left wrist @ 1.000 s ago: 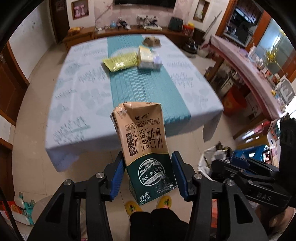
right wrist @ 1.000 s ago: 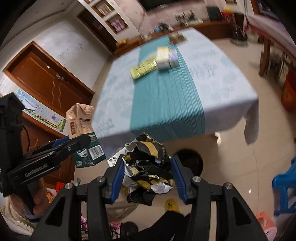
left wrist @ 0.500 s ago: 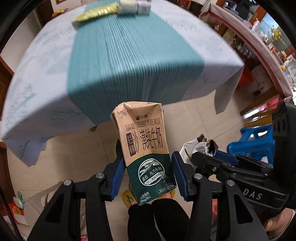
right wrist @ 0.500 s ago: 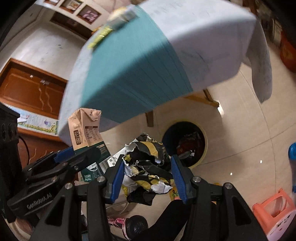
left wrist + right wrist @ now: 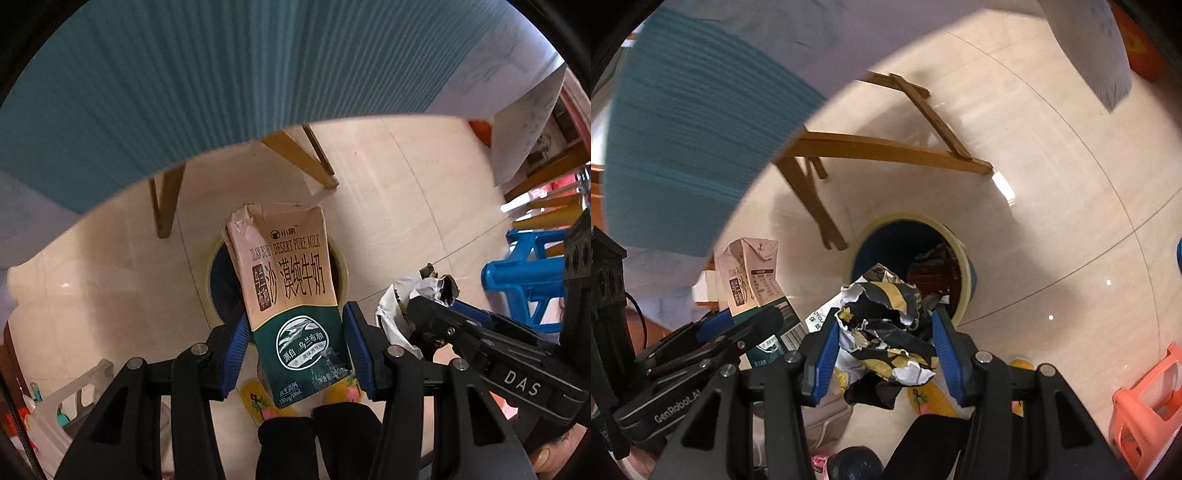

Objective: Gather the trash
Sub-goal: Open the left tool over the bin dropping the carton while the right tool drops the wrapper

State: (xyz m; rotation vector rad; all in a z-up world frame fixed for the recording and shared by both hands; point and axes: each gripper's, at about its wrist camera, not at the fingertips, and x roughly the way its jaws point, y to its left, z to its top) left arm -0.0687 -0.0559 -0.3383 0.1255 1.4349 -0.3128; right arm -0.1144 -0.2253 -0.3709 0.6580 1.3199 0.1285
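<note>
My left gripper (image 5: 295, 332) is shut on a tan and green milk carton (image 5: 291, 291), held upright straight above a round trash bin (image 5: 341, 273) on the floor. The carton hides most of the bin's opening. My right gripper (image 5: 884, 341) is shut on a crumpled black, yellow and white wrapper (image 5: 886, 325), just in front of the same trash bin (image 5: 964, 258), which holds dark trash. The carton (image 5: 750, 273) and left gripper also show at the left of the right wrist view; the wrapper (image 5: 410, 295) and right gripper show at the right of the left wrist view.
The table's teal and white cloth (image 5: 221, 85) hangs overhead, with wooden table legs (image 5: 871, 147) behind the bin. A blue stool (image 5: 528, 269) stands to the right, a pink stool (image 5: 1145, 402) at the lower right. The person's slippered feet (image 5: 258, 402) stand below the grippers.
Both grippers have dropped from above the tabletop to below its edge. The table's top has gone out of view and the trash bin on the floor has come up close under the carton and wrapper.
</note>
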